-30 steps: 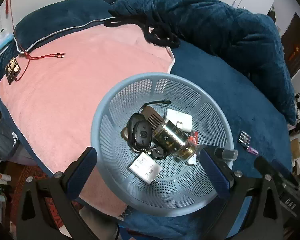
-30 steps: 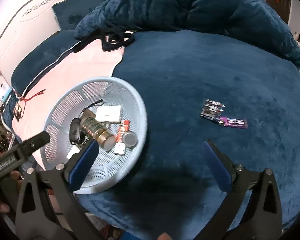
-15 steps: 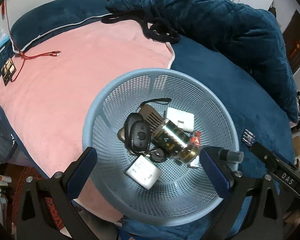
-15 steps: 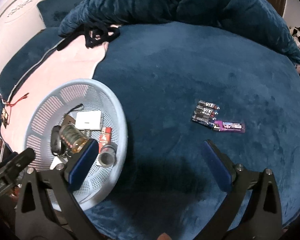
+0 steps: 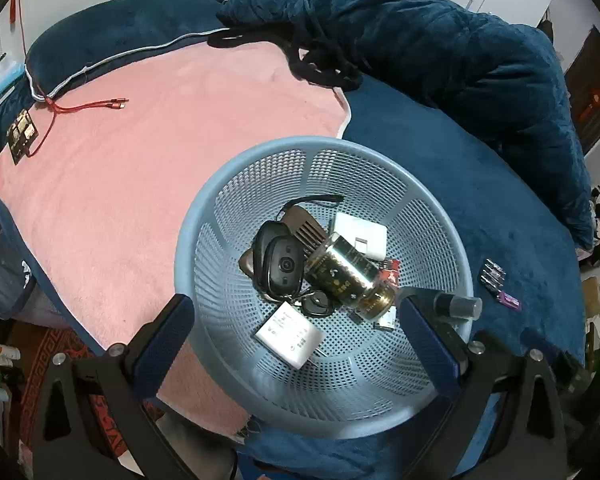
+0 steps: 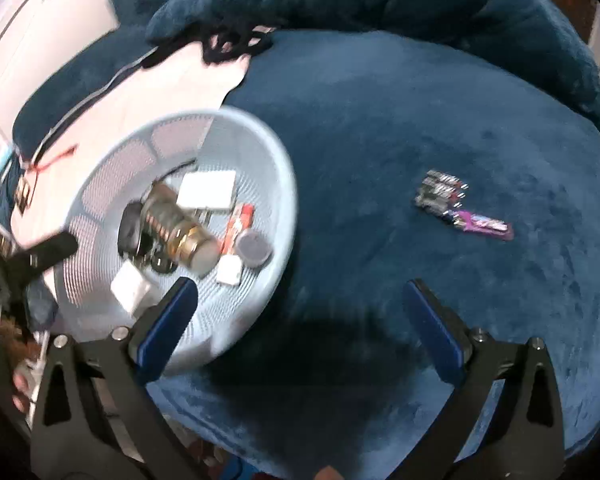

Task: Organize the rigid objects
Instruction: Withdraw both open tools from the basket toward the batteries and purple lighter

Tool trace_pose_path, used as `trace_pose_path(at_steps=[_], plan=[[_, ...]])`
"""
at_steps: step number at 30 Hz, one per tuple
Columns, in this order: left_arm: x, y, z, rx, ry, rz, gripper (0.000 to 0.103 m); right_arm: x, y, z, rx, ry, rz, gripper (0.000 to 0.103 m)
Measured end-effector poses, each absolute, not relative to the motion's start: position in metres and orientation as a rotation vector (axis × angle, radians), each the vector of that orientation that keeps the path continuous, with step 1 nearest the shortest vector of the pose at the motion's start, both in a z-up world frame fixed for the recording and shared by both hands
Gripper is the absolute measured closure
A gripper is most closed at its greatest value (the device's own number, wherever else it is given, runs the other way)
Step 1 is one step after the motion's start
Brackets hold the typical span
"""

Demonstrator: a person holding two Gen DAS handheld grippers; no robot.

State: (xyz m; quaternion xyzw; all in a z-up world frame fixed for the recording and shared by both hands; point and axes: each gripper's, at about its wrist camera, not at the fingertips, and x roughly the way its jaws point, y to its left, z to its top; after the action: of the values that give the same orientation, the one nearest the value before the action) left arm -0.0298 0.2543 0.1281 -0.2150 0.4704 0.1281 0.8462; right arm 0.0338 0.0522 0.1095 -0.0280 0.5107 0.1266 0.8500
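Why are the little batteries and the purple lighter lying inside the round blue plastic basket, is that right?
Not quite. The little batteries and purple lighter lie on the dark blue blanket, outside the round blue plastic basket, as the right wrist view shows.

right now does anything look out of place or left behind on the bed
Yes. A batteries pack and purple lighter lie loose on the blue blanket, outside the basket that holds everything else. Both claws are open and empty.

A perforated matt plastic basket [image 5: 380, 412] holds a glossy metal can [image 5: 346, 274] on plush cloth bedding [image 6: 400, 120].
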Motion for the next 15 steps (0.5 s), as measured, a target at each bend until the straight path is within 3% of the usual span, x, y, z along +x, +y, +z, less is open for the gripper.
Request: trace_pose_path(at_steps=[15], plan=[[-0.022,0.258,0.115,-0.4,1.017,0.31,0.0,0.078,0.041,0.093,-0.05,1.113,0.202,0.0]])
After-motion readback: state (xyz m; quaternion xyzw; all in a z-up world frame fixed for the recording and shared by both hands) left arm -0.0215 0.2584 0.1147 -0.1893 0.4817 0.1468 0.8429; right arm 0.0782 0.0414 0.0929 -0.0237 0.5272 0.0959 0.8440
